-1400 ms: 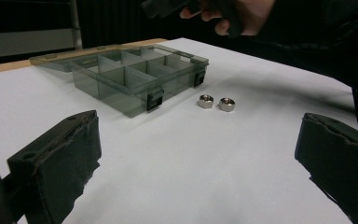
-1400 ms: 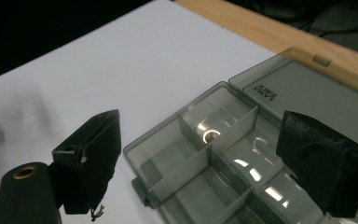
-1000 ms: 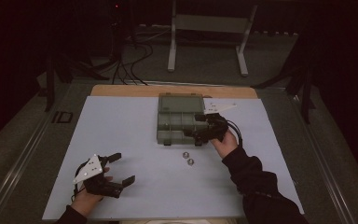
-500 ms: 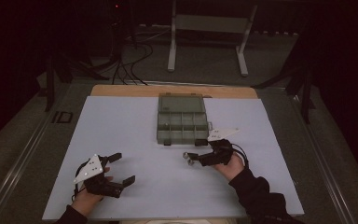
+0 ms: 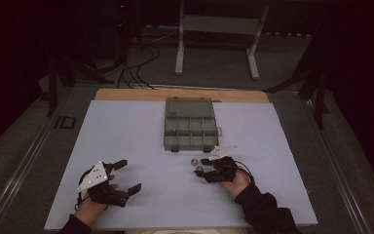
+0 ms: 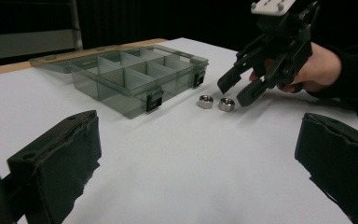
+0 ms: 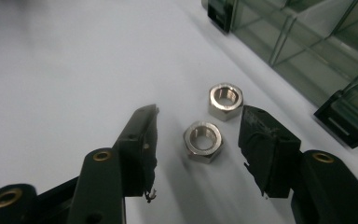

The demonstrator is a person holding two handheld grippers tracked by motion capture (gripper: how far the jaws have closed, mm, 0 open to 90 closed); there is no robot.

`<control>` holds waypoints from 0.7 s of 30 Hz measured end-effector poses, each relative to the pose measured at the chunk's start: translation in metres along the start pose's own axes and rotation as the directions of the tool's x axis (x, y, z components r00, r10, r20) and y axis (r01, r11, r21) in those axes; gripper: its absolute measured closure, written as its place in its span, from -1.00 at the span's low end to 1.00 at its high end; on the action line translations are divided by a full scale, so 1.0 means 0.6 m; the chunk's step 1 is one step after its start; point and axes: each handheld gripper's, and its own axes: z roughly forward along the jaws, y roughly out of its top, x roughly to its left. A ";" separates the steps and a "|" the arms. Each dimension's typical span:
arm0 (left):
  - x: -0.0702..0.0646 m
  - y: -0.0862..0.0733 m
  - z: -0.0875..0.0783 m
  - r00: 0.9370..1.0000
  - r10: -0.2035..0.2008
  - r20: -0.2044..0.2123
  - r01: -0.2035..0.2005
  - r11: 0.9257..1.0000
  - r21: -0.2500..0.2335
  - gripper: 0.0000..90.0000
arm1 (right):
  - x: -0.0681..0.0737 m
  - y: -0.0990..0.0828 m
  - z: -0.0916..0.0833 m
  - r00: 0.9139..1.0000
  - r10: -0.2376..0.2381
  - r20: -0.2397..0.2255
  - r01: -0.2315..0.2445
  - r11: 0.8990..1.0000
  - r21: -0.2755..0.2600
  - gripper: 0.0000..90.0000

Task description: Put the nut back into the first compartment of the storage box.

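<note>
Plainly, shiny silver hex nut (image 7: 203,140) lies flat, bore up.

The right gripper (image 7: 196,154) has just been closing its two black jaws around a shiny hexagonal steel nut (image 7: 203,140) lying flat on the white table sheet (image 7: 65,70), pads not yet touching it. A second identical steel nut (image 7: 225,101) lies just beyond, near the smoky translucent plastic compartment box (image 7: 307,51).
</note>
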 end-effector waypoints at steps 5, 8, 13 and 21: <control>0.000 0.000 0.000 1.000 -0.001 0.001 0.001 1.000 0.000 -0.98 | -0.001 -0.005 0.013 1.000 -0.003 0.009 0.002 0.999 0.033 0.15; 0.000 0.000 0.000 1.000 0.000 0.001 0.000 1.000 0.001 -0.98 | -0.001 -0.006 0.015 1.000 -0.013 0.019 0.012 0.999 0.037 0.22; 0.000 0.000 0.000 1.000 -0.002 0.002 0.002 1.000 0.001 -0.98 | 0.000 -0.007 0.015 0.999 -0.032 0.041 0.031 0.999 0.035 0.37; 0.000 0.000 0.000 1.000 0.000 0.000 0.000 1.000 0.001 -0.98 | -0.002 -0.006 0.013 0.998 -0.043 0.036 0.041 0.998 0.044 0.56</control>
